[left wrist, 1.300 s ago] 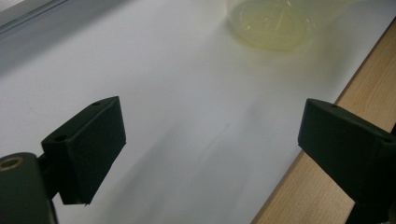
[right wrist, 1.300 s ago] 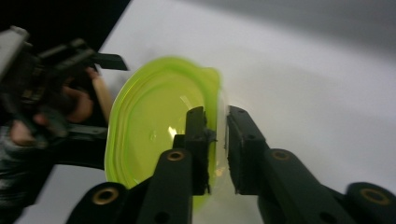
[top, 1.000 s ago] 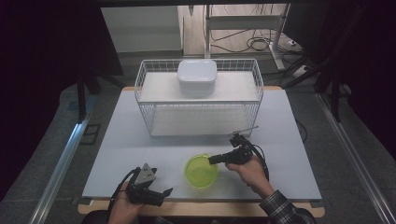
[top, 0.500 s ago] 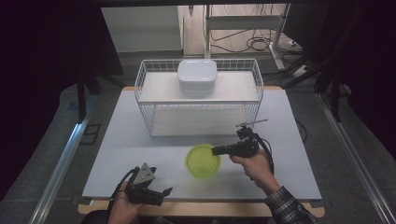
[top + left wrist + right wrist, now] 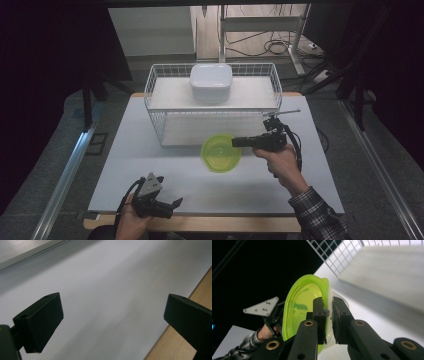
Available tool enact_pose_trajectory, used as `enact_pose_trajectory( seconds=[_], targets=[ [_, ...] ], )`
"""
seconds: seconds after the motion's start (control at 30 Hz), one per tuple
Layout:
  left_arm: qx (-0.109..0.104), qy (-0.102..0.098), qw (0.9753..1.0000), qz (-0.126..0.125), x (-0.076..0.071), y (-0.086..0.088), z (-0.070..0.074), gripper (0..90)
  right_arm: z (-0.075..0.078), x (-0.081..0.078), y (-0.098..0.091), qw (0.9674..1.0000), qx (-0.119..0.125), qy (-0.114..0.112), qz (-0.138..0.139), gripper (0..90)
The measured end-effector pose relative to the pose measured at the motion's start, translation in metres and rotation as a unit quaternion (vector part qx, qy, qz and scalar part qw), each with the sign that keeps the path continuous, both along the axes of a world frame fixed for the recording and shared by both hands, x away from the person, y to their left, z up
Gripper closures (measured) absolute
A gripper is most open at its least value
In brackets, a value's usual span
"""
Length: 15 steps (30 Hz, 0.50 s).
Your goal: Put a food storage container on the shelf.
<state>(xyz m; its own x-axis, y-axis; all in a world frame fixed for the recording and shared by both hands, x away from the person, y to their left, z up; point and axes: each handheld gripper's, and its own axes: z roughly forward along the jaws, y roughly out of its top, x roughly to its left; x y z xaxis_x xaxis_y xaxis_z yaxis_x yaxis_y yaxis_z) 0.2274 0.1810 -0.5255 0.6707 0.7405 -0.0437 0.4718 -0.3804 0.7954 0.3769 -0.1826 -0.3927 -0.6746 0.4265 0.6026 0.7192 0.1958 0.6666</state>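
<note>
Lime-green and thin-walled, the plastic bowl [image 5: 220, 152] hangs above the table's [image 5: 150, 165] middle before the wire basket [image 5: 160, 125], its rim pinched by the right gripper [image 5: 239, 143], looking light, stiff and slippery, while the left gripper [image 5: 172, 204], jaws just spreading, rests empty near the front edge.

The bowl [image 5: 220, 152] is translucent lime-green plastic, glossy and smooth, catching highlights along its rim. The basket [image 5: 160, 90] behind it is white-coated wire mesh, and the lidded container [image 5: 210, 82] on top looks like matt white plastic. The desk [image 5: 150, 160] carries a smooth, matt, pale grey sheet with a light wood edge. Both the right claw [image 5: 328, 320] and the left claw [image 5: 112, 317] have matt black plastic jaws.
</note>
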Motion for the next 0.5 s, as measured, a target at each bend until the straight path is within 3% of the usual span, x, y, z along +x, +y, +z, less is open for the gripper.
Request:
enact_pose_trajectory(
  seconds=[0.23,0.5],
  targets=[
    [-0.001,-0.001,1.0000,0.001,0.000,0.001,0.000,1.4,0.030,0.010,-0.002,0.9996,0.011,-0.018,-0.017,82.3],
    [0.000,0.001,1.0000,0.000,0.001,0.000,-0.001,1.4,0.048,0.017,0.003,0.9992,0.011,-0.031,-0.022,82.2]
  ],
)
